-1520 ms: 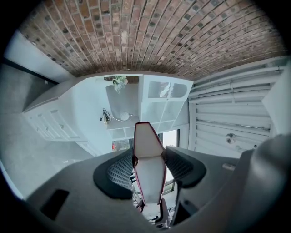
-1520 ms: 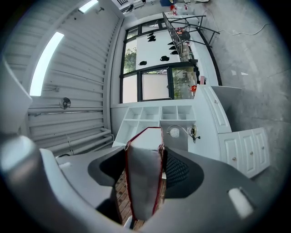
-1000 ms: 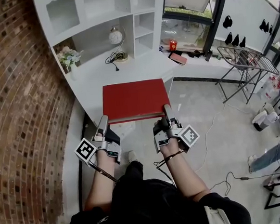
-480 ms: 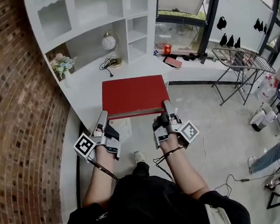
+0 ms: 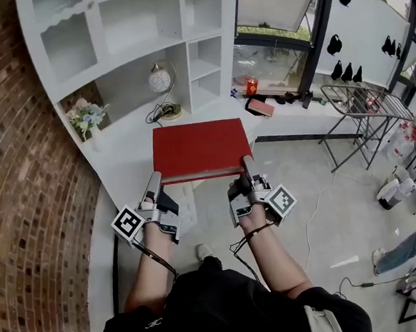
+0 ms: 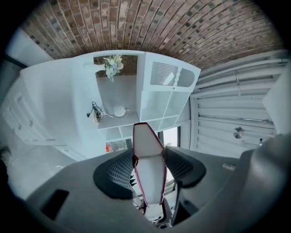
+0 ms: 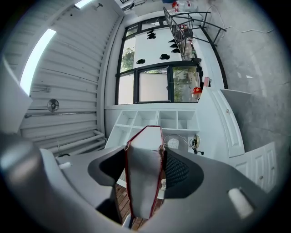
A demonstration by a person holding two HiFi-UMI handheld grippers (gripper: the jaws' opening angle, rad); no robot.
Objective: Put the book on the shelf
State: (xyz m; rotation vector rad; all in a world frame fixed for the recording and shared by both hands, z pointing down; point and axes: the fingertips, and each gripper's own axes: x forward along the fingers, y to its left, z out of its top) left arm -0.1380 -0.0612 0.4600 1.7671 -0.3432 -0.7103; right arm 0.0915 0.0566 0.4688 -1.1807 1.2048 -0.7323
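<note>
A red hardcover book [image 5: 199, 149] is held flat between both grippers, out over the white counter [image 5: 121, 158] below the white shelf unit [image 5: 146, 23]. My left gripper [image 5: 154, 179] is shut on its near left corner. My right gripper [image 5: 248, 162] is shut on its near right corner. In the left gripper view the book's white page edge [image 6: 148, 175] is clamped between the dark pads [image 6: 119, 175] of the left gripper [image 6: 149, 159]. The right gripper view shows the book [image 7: 142, 182] the same way in the right gripper [image 7: 144, 157], pointing toward the shelf cubbies [image 7: 157, 120].
A round clock [image 5: 159, 79] with a cable and a vase of flowers [image 5: 83, 115] stand in the lower shelf bay. A brick wall [image 5: 25, 212] runs along the left. A red can [image 5: 252, 86] sits on the window sill, and a metal drying rack [image 5: 364, 103] stands at the right.
Both grippers have carried the book level toward the shelf, still clamped at its near corners. More of the upper shelf bays shows in the head view now.
</note>
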